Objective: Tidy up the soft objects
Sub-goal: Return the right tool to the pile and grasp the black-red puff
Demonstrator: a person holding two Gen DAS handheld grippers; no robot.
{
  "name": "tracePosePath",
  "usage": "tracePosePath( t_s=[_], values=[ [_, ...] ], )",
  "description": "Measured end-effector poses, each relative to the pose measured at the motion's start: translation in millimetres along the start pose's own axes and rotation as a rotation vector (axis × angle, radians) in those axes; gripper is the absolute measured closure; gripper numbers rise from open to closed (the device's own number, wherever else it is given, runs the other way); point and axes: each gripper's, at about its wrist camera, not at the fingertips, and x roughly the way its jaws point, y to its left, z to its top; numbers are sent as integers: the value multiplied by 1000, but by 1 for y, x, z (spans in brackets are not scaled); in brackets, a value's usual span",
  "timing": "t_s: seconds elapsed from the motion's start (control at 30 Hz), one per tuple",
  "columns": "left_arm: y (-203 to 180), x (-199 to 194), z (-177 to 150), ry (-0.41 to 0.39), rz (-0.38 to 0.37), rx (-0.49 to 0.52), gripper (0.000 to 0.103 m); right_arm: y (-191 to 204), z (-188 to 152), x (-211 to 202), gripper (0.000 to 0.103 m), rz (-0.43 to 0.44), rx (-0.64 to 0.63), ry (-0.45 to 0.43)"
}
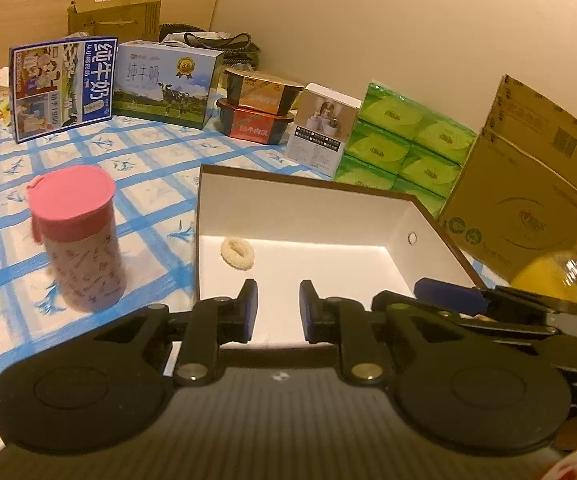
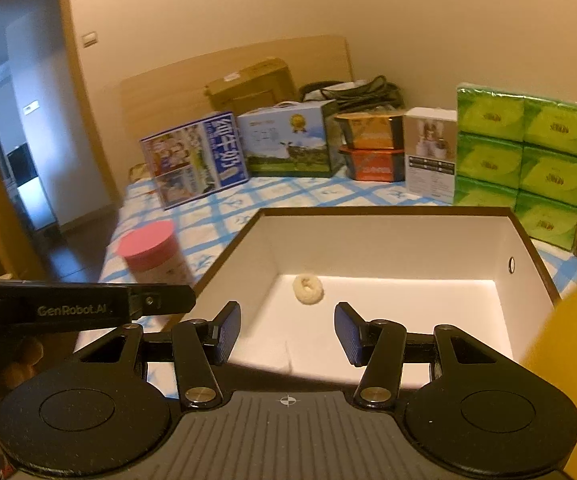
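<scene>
A cream fluffy hair tie [image 1: 238, 253] lies on the floor of an open white box with a brown rim [image 1: 308, 184], near its far left corner. It also shows in the right wrist view [image 2: 308, 289], inside the same box [image 2: 384, 211]. My left gripper [image 1: 278, 310] is open and empty, above the box's near edge. My right gripper [image 2: 288, 332] is open and empty, above the box's near side. The right gripper's body shows at the right in the left wrist view [image 1: 468, 300].
A pink-lidded cup [image 1: 78, 240] stands left of the box on the blue checked cloth [image 1: 148, 160]. Milk cartons [image 1: 62, 86], food tubs [image 1: 258, 106], a white carton [image 1: 322, 128], green tissue packs [image 1: 404, 144] and a cardboard box [image 1: 528, 184] line the wall. A yellow bottle [image 1: 556, 272] stands right.
</scene>
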Motion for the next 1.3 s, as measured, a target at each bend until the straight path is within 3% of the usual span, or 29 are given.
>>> tracePosePath(
  t_s=[0.23,0.43,0.67,0.8,0.87,0.9,0.93,1.1,1.3],
  values=[
    [-16,-46,-30,-1,-9,15,80,0,-33,-50,51,49,30,51],
    [-23,-85,-66,13,1,-21,79,-14,-77,-87,51,84,115,146],
    [-32,-116,-106,35,20,-66,79,-25,-113,-93,51,118,203,249],
    [-36,-122,-129,72,22,-100,79,-24,-126,-86,51,133,185,298],
    [-38,-123,-138,88,28,-111,79,-21,-134,-91,65,154,158,304],
    [-38,-124,-142,97,34,-113,79,-19,-138,-95,86,176,123,306],
    [-38,-126,-146,101,41,-113,79,-17,-143,-101,93,189,88,310],
    [-36,-135,-163,120,51,-125,79,-10,-174,-128,98,216,-30,321],
    [-41,-135,-177,145,53,-111,79,-17,-207,-150,98,199,-19,417]
  ],
)
